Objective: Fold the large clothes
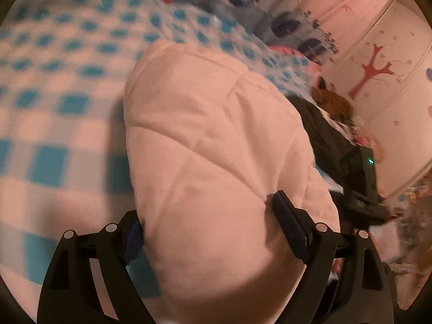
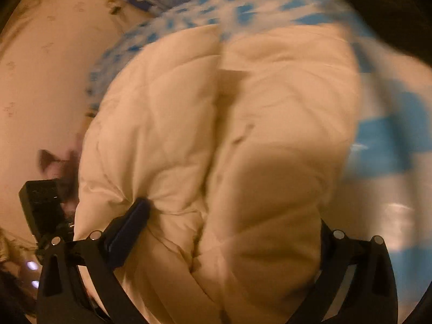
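The jacket (image 1: 216, 140), a white quilted padded garment, lies bunched on a bed covered by a blue-and-white checked sheet (image 1: 54, 124). In the left wrist view it runs from the gripper up toward the middle of the bed; in the right wrist view it shows as two puffy lobes with a seam or fold between them. The left gripper (image 1: 208, 221) stands wide with the padded bulk filling the gap; one pad dents the fabric on the right side, and the other sits against its left edge, so it reads as clamped on a thick fold. The right gripper (image 2: 232, 216) is likewise spread wide around the jacket (image 2: 216, 135); its left pad presses into the quilting, while its right finger is largely hidden behind the fabric. Both grips are wide because the padding does not compress to a thin layer. Holding two separate points likely lets the person carry one portion over another without the bulk slipping. Both views are motion-blurred. Beside the bed, dark items (image 1: 345, 145) lie near a wall (image 1: 383, 62) bearing a red tree decal. The fold appears to be under way, not finished.
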Demonstrator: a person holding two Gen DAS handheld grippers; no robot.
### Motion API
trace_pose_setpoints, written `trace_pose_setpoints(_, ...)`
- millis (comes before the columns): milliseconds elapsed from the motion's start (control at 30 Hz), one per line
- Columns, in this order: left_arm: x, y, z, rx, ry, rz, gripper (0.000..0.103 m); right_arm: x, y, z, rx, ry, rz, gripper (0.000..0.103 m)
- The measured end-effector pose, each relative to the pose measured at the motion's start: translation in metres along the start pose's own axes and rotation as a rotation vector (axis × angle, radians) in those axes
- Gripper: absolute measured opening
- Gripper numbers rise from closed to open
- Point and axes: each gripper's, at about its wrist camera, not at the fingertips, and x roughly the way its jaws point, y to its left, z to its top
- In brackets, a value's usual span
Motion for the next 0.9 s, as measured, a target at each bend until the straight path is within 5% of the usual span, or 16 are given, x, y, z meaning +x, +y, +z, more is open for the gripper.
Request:
trace_pose_setpoints(100, -0.037, 0.032, 0.021, -0.006, -0.033, 0.087, 0.082, 0.039, 0.034, 0.006, -0.049, 0.043, 0.061, 0.098)
trace_pose_setpoints(233, -0.030, 0.077, 0.011, -0.043, 0.103, 0.135, 0.083, 0.067, 0.032, 0.015, -0.056, 0.129, 0.048, 0.098)
trace_pose_setpoints(400, -0.042, 0.089, 0.002, -0.045, 0.048, 0.089, 0.084, 0.001, 0.041, 0.027, -0.077, -0.157, -0.070, 0.098)
trace_pose_setpoints(500, -0.034, 0.076, -0.001, -0.029, 0.013, 0.111, 0.085, -0.010, 0.117, 0.048, -0.235, -0.275, 0.069, 0.098)
trace_pose_setpoints(600, -0.038, 0.073, -0.001, -0.038, -0.005, 0.109, 0.085, 0.025, 0.159, 0.066, -0.240, -0.245, 0.250, 0.098)
trace_pose_setpoints(667, -0.047, 0.077, 0.002, -0.061, -0.043, 0.095, 0.085, 0.073, 0.154, 0.082, -0.139, -0.215, 0.285, 0.097)
trace_pose_setpoints(767, -0.082, 0.085, 0.005, -0.079, -0.225, 0.090, 0.085, 0.145, 0.115, 0.086, -0.144, -0.201, 0.055, 0.091)
trace_pose_setpoints(900, -0.088, 0.096, 0.022, -0.144, -0.346, -0.067, 0.085, 0.152, 0.052, 0.104, -0.013, -0.212, 0.054, 0.073)
